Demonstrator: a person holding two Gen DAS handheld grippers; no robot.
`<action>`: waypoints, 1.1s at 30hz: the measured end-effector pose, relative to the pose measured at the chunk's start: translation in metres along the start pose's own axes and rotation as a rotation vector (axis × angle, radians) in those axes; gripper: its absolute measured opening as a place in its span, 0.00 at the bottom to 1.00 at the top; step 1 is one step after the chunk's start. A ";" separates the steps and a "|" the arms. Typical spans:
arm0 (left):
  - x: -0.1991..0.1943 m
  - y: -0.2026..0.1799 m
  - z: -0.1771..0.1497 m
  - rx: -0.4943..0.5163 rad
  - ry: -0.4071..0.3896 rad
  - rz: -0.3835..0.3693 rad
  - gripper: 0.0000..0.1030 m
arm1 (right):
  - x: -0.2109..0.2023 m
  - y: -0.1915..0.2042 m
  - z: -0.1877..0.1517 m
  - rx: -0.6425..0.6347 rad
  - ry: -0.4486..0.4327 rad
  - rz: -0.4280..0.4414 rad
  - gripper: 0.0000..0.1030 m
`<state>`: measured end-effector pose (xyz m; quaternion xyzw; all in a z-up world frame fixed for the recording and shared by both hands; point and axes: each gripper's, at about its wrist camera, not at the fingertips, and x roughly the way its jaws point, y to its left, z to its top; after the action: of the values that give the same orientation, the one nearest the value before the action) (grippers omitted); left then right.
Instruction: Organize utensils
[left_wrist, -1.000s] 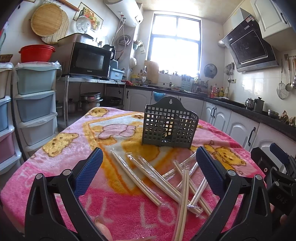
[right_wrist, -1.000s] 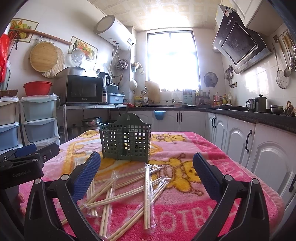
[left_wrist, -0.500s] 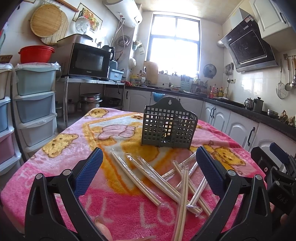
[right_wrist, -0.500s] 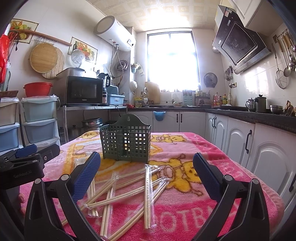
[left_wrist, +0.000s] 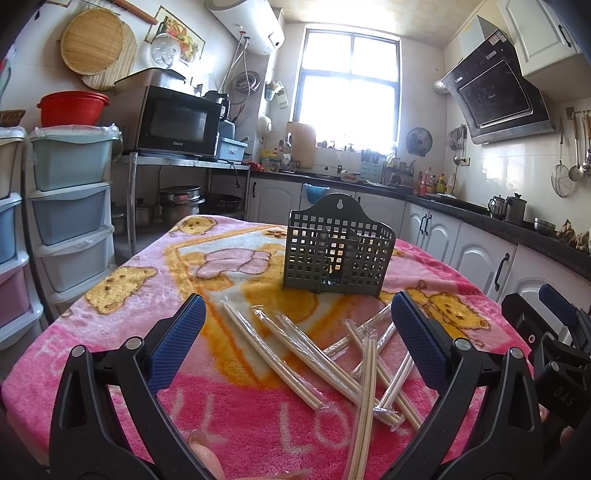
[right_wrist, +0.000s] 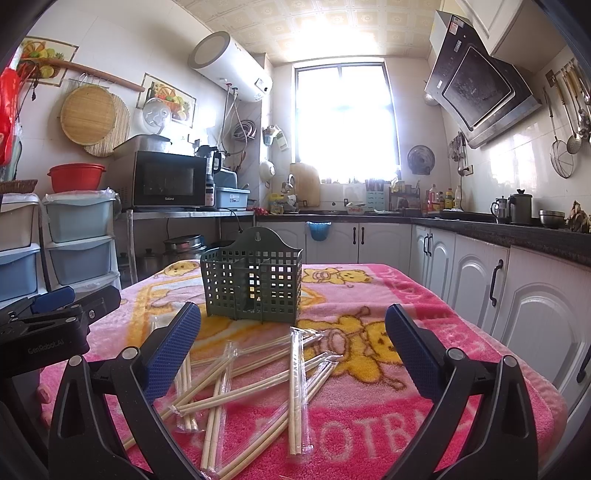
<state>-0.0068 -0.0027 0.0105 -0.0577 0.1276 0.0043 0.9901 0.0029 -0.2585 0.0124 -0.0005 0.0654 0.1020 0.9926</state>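
A table covered by a pink blanket (left_wrist: 122, 369) with yellow bears stands in a kitchen. On the blanket stands a dark green basket (left_wrist: 338, 251) with a grid of square holes and inner dividers, upright, its taller back panel ending in a rounded hanging tab. In front of the basket, on the near side, lies a loose pile of wrapped chopsticks (left_wrist: 332, 354): pairs of pale wooden sticks in clear sleeves, crossing one another at different angles, none of them touching the basket.

The left gripper (left_wrist: 295, 343) hovers over the near edge of the pile, its blue-padded fingers (left_wrist: 177, 343) spread wide with nothing between them. The right gripper (right_wrist: 291, 350) hangs on the other side of the pile, also facing the basket, fingers (right_wrist: 410, 354) wide apart and empty. Each gripper shows at the edge of the other's view, beside the chopsticks. Behind the basket, a microwave (right_wrist: 166, 181) sits on a metal shelf.
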 end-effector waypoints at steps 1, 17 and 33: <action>0.000 0.000 0.000 0.000 0.000 0.000 0.90 | -0.001 0.000 0.001 -0.001 0.000 -0.001 0.94; 0.002 0.016 0.000 -0.038 0.012 0.033 0.90 | 0.002 0.010 0.003 -0.032 0.028 0.048 0.94; 0.022 0.054 -0.002 -0.100 0.078 0.117 0.90 | 0.040 0.043 0.006 -0.105 0.146 0.172 0.94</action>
<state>0.0126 0.0508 -0.0027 -0.0998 0.1688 0.0665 0.9783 0.0341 -0.2082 0.0138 -0.0544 0.1321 0.1898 0.9714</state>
